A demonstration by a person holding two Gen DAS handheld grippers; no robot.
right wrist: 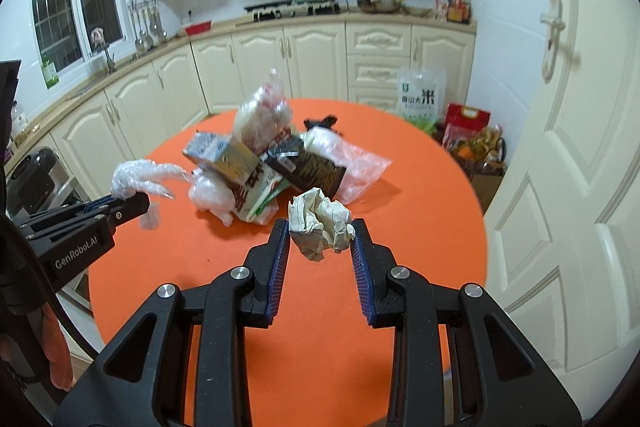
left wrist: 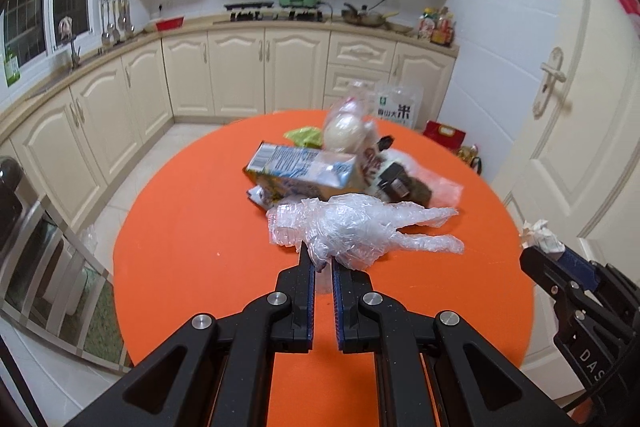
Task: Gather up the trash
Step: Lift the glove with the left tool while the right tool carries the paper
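Note:
My left gripper [left wrist: 322, 261] is shut on a crumpled clear plastic glove [left wrist: 360, 227] and holds it above the orange round table [left wrist: 192, 247]; it also shows in the right wrist view [right wrist: 140, 179]. My right gripper [right wrist: 321, 231] is shut on a crumpled ball of paper [right wrist: 322, 223] held above the table [right wrist: 400, 267]; the ball shows at the right edge of the left wrist view [left wrist: 540, 237]. A trash pile sits mid-table: a milk carton [left wrist: 300, 167], a plastic bag with a white bun [left wrist: 344, 131], a dark wrapper [right wrist: 308, 169], clear plastic bags [right wrist: 352, 163].
Cream kitchen cabinets [left wrist: 224, 75] and a counter with a stove run behind the table. A white door [left wrist: 568, 115] stands at the right. A rice bag [right wrist: 422, 99] and red packages [right wrist: 466, 123] sit on the floor behind the table. A metal rack [left wrist: 48, 267] is at left.

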